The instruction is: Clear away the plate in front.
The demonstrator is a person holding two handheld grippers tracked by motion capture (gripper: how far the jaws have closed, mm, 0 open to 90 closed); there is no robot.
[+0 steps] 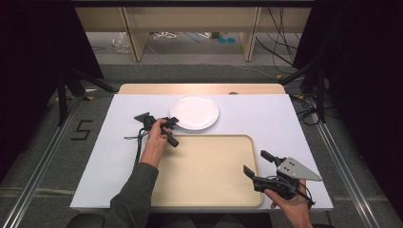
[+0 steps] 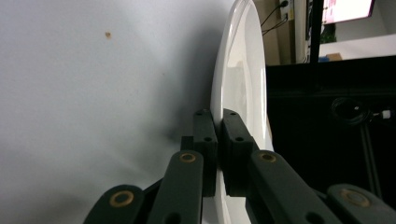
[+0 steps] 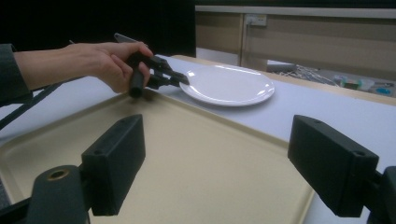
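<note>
A white round plate (image 1: 195, 111) lies on the white table top just beyond a beige tray (image 1: 209, 166). My left gripper (image 1: 173, 121) is at the plate's near-left rim, held by a hand with a grey sleeve. In the left gripper view its jaws (image 2: 218, 114) pinch the plate (image 2: 240, 70) by the rim, one pad above and one below. My right gripper (image 1: 256, 163) stands open over the tray's near-right corner with nothing between its jaws. The right gripper view shows those wide jaws (image 3: 217, 144) over the tray (image 3: 196, 186), with the plate (image 3: 229, 84) and the left gripper (image 3: 182, 79) beyond.
The white table cover (image 1: 119, 156) has a wooden strip (image 1: 142, 89) along its far edge. Black stands and cables sit on the floor to both sides. A wooden shelf unit (image 1: 138, 38) stands behind the table.
</note>
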